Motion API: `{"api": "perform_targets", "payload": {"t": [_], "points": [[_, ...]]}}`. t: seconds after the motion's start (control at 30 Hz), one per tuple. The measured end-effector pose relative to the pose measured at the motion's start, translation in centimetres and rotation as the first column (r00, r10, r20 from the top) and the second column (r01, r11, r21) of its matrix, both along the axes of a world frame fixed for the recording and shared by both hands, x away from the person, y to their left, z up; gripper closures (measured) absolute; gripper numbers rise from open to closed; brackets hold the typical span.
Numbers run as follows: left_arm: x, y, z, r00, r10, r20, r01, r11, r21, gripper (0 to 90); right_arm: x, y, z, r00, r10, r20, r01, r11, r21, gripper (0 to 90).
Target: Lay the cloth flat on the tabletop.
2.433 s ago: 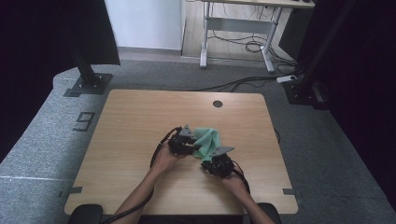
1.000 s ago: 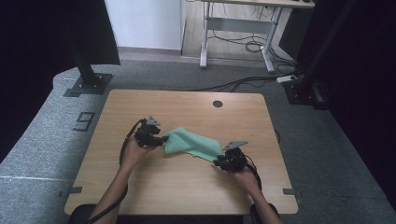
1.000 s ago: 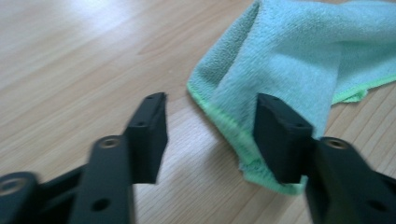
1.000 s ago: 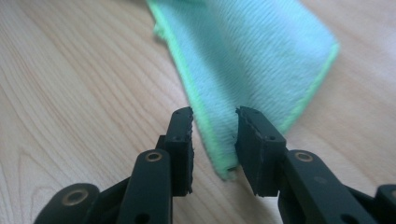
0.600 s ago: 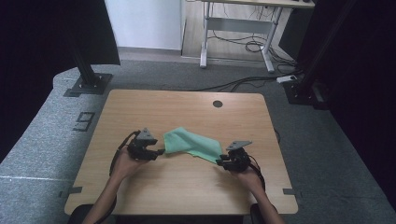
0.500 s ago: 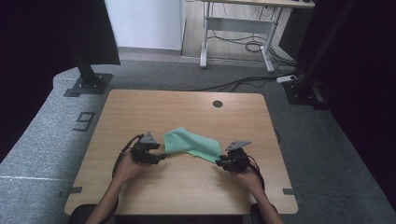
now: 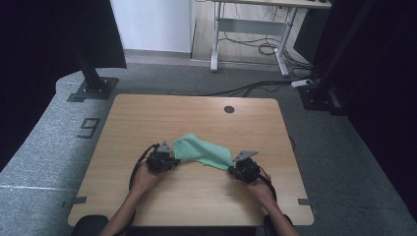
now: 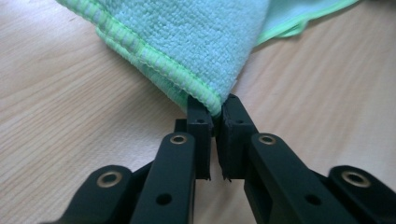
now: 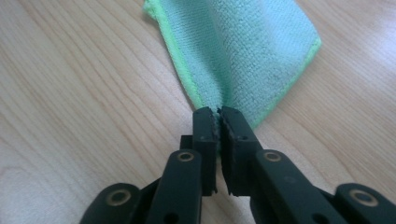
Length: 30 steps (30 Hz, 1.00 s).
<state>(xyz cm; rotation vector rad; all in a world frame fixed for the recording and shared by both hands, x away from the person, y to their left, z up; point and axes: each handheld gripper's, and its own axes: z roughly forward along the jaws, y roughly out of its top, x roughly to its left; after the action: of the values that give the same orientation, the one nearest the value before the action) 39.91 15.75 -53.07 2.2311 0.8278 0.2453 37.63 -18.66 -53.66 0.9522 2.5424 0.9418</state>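
Bare tabletop (image 7: 196, 110) all round cloth (image 7: 204, 150) (stretched between both grippers); nothing stands in way.

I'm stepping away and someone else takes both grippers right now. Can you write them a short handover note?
Left gripper: shut on the near-left corner of the green cloth; its fingers pinch the stitched hem.
Right gripper: shut on the cloth's opposite end, fingers closed on the fabric.
Cloth: stretched between the two grippers over the middle of the wooden table, folded over on itself with layers showing at the left edge.
Done: both ends gripped and pulled apart.
Left: probably lay it flat and smooth, or finish the fold, then release.
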Motion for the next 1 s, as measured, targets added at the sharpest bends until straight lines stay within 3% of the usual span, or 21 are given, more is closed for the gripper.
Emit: {"api": "perform_targets", "payload": {"t": [0.13,0.23,0.43,0.57,0.63,0.7,0.73,0.77,0.83,0.93,1.0], "points": [[-0.9,0.5,2.0,0.9999,-0.011,0.008,0.011,0.9989,-0.045,84.7,-0.2,-0.1,0.7,1.0,0.004,0.007,-0.004,1.0,0.01,85.4],[-1.7,1.0,3.8,0.9996,-0.02,0.022,0.022,0.9963,-0.084,84.6,-0.4,-0.5,2.2,0.9995,-0.002,0.03,0.001,0.999,0.038,85.4],[-1.5,1.9,8.9,0.9971,-0.011,0.075,0.024,0.9844,-0.174,84.0,-0.1,-1.5,7.7,0.9909,-0.022,0.133,0.01,0.996,0.086,85.4],[0.4,1.8,11.8,0.9923,0.05,0.113,-0.029,0.9838,-0.177,83.3,1.3,-1.6,11.0,0.9807,-0.051,0.188,0.035,0.995,0.091,85.0],[2.6,1.8,11.6,0.9832,0.151,0.104,-0.134,0.9799,-0.148,77.0,3.0,-1.7,11.7,0.9745,-0.095,0.203,0.073,0.991,0.112,79.0],[4.7,2.2,10.0,0.9692,0.238,0.066,-0.231,0.9687,-0.09,57.1,5.3,-1.5,11.1,0.9668,-0.158,0.2,0.149,0.987,0.062,57.2],[5.2,2.5,8.9,0.9651,0.258,0.045,-0.255,0.9645,-0.07,48.1,6.2,-1.6,10.5,0.9646,-0.19,0.183,0.182,0.982,0.06,55.3],[5.3,2.8,7.8,0.9613,0.273,0.033,-0.271,0.9605,-0.064,42.9,6.7,-1.8,9.8,0.9668,-0.201,0.158,0.191,0.979,0.077,53.0],[4.7,3.4,5.9,0.9662,0.257,0.018,-0.256,0.9653,-0.053,32.3,6.8,-2.1,8.3,0.9711,-0.205,0.123,0.193,0.976,0.104,48.9],[4.0,4.0,3.9,0.9656,0.26,0.017,-0.259,0.9657,-0.014,24.6,6.1,-2.3,6.2,0.9805,-0.177,0.085,0.17,0.982,0.083,46.4],[3.8,4.2,3.3,0.967,0.255,-0.008,-0.255,0.9662,-0.039,20.7,5.7,-2.5,5.3,0.9809,-0.183,0.065,0.178,0.98,0.084,45.0]]}}
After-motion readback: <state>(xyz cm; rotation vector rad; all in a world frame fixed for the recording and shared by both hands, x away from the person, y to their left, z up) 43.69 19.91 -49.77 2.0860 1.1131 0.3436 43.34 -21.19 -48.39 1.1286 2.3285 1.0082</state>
